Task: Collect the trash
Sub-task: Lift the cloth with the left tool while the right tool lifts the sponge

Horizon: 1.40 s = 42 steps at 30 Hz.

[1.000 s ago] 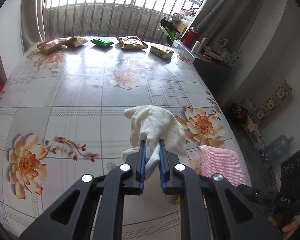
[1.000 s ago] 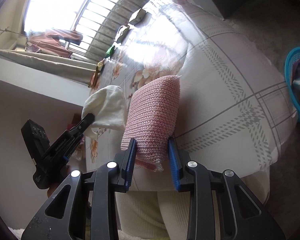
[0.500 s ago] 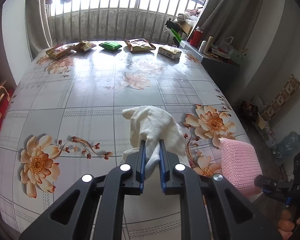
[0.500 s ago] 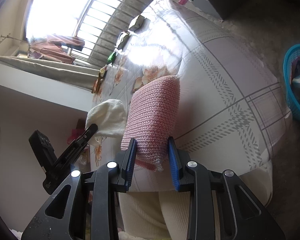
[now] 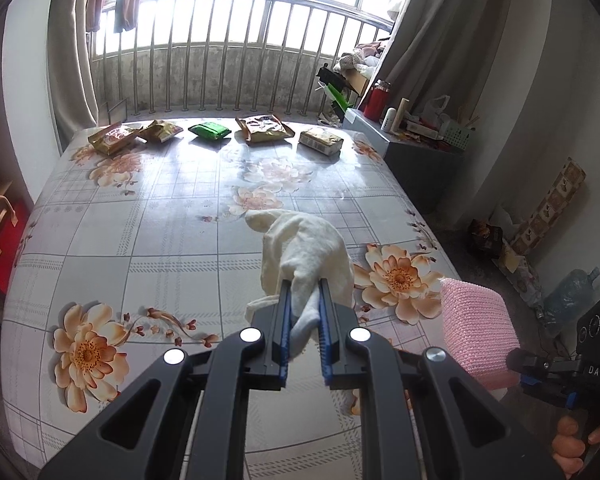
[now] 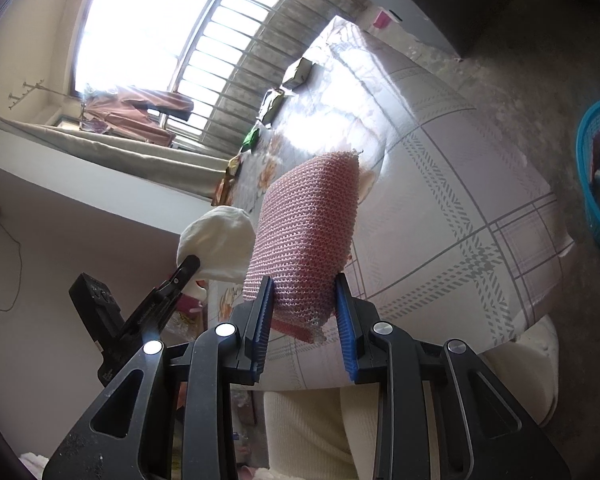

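In the left wrist view, five snack packets line the far edge of the flowered tablecloth, upper centre. At centre, the left gripper pinches a cream cloth. At lower right, the right gripper clamps a pink knitted sponge. A blue basket sits at the right edge.

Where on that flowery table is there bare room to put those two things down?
The widest bare stretch of the table runs from the row of snack packets by the window railing down to the white cloth held in the left gripper. It is crowded only along that far edge. The pink sponge hangs past the near right corner.
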Each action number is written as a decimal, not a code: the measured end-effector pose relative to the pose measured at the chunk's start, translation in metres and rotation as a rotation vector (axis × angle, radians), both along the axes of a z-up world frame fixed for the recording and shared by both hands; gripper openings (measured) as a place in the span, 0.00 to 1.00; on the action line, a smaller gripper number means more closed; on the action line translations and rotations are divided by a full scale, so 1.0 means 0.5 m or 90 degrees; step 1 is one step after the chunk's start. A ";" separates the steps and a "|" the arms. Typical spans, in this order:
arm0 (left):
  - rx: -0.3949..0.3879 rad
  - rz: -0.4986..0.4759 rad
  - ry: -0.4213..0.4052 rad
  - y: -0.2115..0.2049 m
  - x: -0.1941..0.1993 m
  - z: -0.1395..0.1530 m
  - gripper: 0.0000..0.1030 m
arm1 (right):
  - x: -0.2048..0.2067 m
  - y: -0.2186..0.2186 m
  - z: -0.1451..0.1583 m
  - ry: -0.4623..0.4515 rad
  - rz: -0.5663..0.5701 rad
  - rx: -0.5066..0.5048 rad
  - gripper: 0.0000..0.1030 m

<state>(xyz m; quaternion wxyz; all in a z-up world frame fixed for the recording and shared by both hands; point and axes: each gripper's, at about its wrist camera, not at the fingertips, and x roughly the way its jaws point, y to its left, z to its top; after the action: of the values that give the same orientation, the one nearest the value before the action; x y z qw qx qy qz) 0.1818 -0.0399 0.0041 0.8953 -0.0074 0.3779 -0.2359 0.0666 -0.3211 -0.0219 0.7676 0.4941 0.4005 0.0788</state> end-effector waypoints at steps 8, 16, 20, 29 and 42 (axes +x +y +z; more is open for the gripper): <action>0.000 -0.009 -0.024 -0.010 -0.016 0.026 0.11 | -0.009 -0.009 0.005 -0.018 -0.004 0.005 0.27; -0.007 -0.040 -0.049 -0.054 -0.033 0.060 0.11 | -0.048 -0.046 0.022 -0.047 -0.038 0.008 0.27; -0.009 -0.079 -0.070 -0.109 -0.052 0.084 0.11 | -0.090 -0.091 0.030 -0.064 -0.079 0.012 0.27; -0.010 -0.206 -0.079 -0.291 -0.129 0.100 0.11 | -0.224 -0.213 0.011 -0.081 -0.204 0.032 0.27; 0.128 -0.433 0.052 -0.654 -0.201 -0.073 0.12 | -0.447 -0.393 -0.171 0.065 -0.438 0.066 0.27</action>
<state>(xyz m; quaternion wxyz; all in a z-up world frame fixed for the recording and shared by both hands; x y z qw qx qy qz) 0.0813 -0.3669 -0.0323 0.7461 0.1978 0.4155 -0.4812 -0.1571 -0.5175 -0.1075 0.7022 0.6416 0.2442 -0.1888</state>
